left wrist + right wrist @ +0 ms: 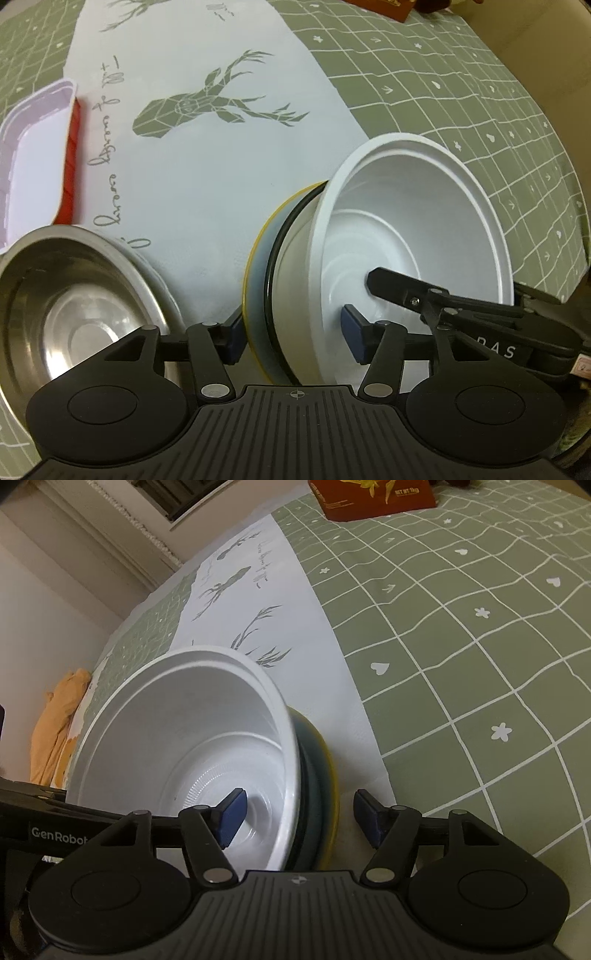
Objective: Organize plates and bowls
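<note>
A white plastic bowl (pixel 406 221) (pixel 184 738) sits nested in a black-rimmed bowl (pixel 275 295), which rests in a yellow-rimmed dish (pixel 251 280) (pixel 328 775). The stack stands on the white deer-print runner (pixel 207 155). My left gripper (pixel 293 332) straddles the stack's near rim: one blue pad is outside the yellow rim, the other inside the white bowl, away from its wall. My right gripper (pixel 300 819) straddles the opposite rim, with a gap between its outer pad and the yellow dish. In the left wrist view the right gripper (pixel 443 284) reaches in from the right. Both are open.
A steel bowl (pixel 74 314) stands left of the stack. Behind it a pale pink tray (pixel 33 147) lies on a red tray (pixel 72 158). A red-brown box (pixel 373 498) sits at the far edge of the green checked cloth (pixel 461 646). An orange cloth (pixel 59 720) hangs beyond the table's left edge.
</note>
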{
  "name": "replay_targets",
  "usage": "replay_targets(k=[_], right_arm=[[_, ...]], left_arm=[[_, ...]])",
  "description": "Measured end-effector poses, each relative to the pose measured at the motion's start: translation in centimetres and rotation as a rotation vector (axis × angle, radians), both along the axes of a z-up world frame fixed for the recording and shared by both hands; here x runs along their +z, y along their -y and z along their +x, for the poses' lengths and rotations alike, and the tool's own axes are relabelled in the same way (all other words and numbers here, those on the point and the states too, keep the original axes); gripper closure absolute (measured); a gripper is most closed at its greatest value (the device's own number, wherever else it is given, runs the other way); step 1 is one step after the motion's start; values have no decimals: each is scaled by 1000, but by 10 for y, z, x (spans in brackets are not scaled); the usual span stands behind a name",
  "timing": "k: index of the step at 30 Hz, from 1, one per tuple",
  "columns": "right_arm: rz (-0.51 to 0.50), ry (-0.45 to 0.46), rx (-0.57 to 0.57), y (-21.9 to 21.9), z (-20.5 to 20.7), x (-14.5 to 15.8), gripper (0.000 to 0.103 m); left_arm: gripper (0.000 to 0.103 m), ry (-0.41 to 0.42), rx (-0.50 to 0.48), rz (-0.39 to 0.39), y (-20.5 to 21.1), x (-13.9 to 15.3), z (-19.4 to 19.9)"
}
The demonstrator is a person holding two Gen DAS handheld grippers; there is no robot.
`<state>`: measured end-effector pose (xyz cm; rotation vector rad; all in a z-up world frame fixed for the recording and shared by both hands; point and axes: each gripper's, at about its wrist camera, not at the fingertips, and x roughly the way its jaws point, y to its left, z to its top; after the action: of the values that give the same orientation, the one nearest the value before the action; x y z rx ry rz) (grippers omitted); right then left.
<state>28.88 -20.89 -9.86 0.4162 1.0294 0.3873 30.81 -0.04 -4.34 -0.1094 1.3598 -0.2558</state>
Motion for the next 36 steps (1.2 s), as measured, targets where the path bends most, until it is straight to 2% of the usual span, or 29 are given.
replay_targets(k=[4, 12, 17, 22, 25, 27, 29, 33, 36], right_arm=[[29, -13, -1, 3, 2, -2, 35], [27, -21, 10, 1, 0, 0, 35], [90, -57, 53, -8, -2, 1, 33], [-14, -2, 74, -30, -11, 11, 32], [-5, 10, 83, -34, -11, 13, 28], [-11, 19, 95, -36, -12, 14, 27], [-15, 25, 103, -37, -11, 12, 26], [25, 19, 112, -33, -9, 9, 23], [25, 19, 113, -31, -9, 8, 23]], left_arm=[[45, -2, 8, -22, -2, 1, 4], [46, -25, -4, -10, -3, 2, 5], [54, 5, -10, -6, -12, 13, -4], [58, 17, -18, 30, -19, 20, -15], [66, 12, -11, 7, -25, 25, -17], [68, 19, -16, 20, -24, 25, -18], [75, 19, -17, 42, -22, 22, -18], [71, 63, -47, 146, -13, 19, -18], [70, 45, -47, 145, -11, 14, -15]])
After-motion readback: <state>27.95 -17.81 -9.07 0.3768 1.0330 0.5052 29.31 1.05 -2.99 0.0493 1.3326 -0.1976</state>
